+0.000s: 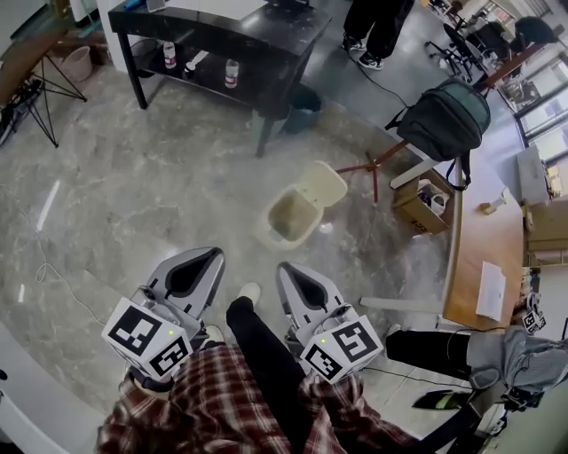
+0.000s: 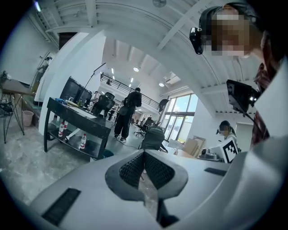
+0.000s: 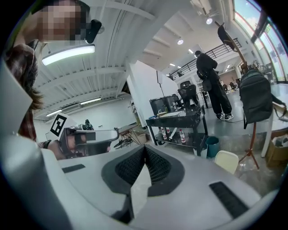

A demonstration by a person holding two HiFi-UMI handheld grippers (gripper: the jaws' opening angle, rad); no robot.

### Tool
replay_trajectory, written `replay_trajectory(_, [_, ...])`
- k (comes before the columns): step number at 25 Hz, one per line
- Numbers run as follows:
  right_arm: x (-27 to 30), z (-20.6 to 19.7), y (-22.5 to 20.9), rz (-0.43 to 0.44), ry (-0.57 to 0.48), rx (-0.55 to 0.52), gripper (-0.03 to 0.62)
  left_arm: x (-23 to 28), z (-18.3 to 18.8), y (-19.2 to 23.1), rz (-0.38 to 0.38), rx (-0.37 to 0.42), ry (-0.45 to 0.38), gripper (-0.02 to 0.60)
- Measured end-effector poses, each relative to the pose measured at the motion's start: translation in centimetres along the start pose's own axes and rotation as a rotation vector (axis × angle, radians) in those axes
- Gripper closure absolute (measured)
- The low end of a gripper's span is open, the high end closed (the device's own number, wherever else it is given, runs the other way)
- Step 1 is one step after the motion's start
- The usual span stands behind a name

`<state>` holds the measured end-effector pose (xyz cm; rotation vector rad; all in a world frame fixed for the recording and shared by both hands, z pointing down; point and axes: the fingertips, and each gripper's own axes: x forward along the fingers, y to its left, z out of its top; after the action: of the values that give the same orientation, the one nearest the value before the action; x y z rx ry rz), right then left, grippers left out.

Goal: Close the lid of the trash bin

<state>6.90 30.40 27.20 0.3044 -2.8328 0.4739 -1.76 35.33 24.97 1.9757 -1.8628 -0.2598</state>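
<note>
A cream trash bin (image 1: 288,219) stands on the marbled floor ahead of me, its lid (image 1: 323,184) swung up and back so the inside shows. In the right gripper view only the pale lid (image 3: 226,161) peeks over the jaws. My left gripper (image 1: 204,259) and right gripper (image 1: 295,277) are held close to my body, well short of the bin and a step apart from it. Both are shut with nothing between them: the ribbed pads (image 2: 135,167) of the left gripper (image 2: 144,153) meet at their tips, and so do those of the right gripper (image 3: 144,149).
A black table (image 1: 222,35) with bottles on its lower shelf stands beyond the bin, with a teal bucket (image 1: 304,108) beside its leg. A backpack (image 1: 444,120) on a stand, a cardboard box (image 1: 417,204) and a wooden desk (image 1: 484,257) line the right. A person (image 1: 377,27) stands far back.
</note>
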Motion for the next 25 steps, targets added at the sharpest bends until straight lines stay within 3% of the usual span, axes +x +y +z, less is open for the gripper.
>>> replay_trajectory(7, [0.1, 5.3, -7.9, -0.048, -0.059, -0.008, 0.58, 9.0, 4.2, -1.0, -0.05, 0.05, -0.012, 0.569])
replay_trajectory(14, [-0.6, 6.4, -13.4, -0.123, -0.066, 0.049, 0.58, 15.2, 6.1, -1.5, -0.109, 0.077, 0.022, 0.569])
replay_trajectory(25, [1.9, 7.6, -20.8, -0.313, -0.09, 0.117, 0.58, 25.5, 6.5, 0.0, -0.311, 0.089, 0.133, 0.569])
